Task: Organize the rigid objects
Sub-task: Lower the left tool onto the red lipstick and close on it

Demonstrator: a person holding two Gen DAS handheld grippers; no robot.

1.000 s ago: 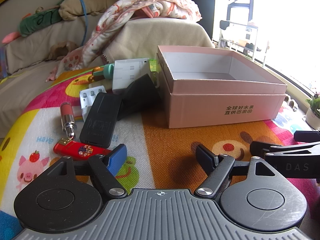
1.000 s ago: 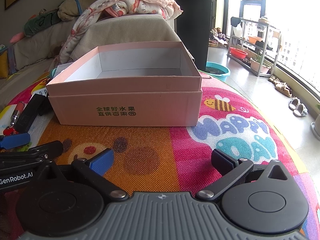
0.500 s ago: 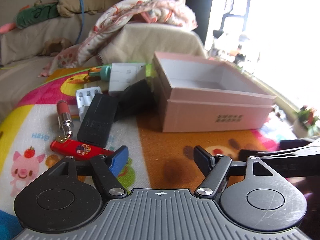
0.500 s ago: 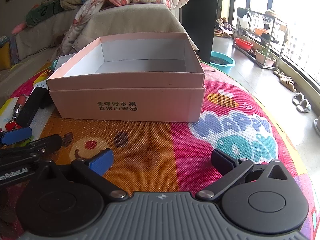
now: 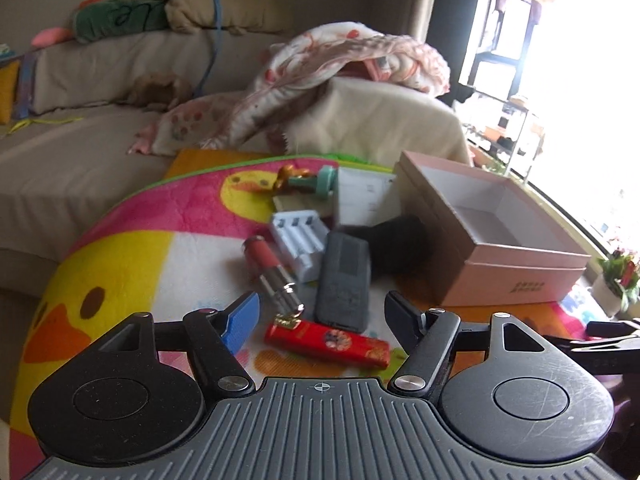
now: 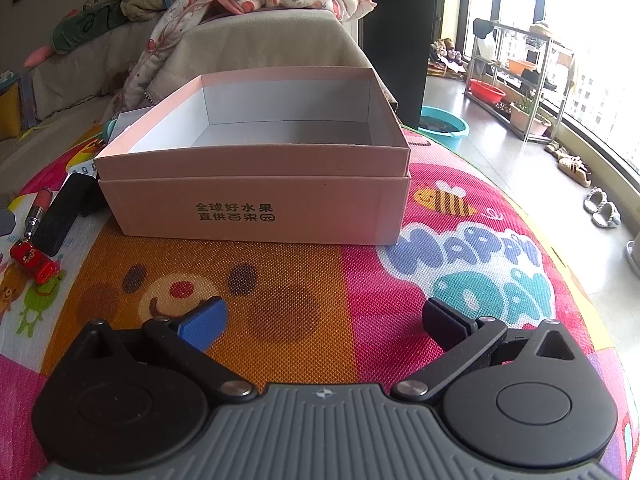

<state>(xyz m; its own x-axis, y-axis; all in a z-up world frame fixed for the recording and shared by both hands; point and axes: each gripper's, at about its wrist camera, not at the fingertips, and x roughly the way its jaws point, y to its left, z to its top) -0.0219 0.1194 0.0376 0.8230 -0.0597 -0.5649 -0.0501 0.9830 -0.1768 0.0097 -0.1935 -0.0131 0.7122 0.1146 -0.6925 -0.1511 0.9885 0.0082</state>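
Your left gripper (image 5: pixel 322 312) is open w/ nothing between the jaws, which have just been closing a bit. The red lighter (image 5: pixel 326 343) lies just ahead on the mat (image 5: pixel 132 264): light, stiff, prob slick, so pinch mid-body across its narrow sides. Right gripper (image 6: pixel 324 318) is open, empty, facing the pink box (image 6: pixel 256 204).

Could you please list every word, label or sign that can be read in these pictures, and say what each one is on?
"全球好水果" over "直供百果园": pink box, front wall, right wrist view.
"HAPPY DAY": play mat, bubble letters right of the box.
Red lighter: round emblem, too blurred to read.
Dark flat case: embossed marks, unreadable.
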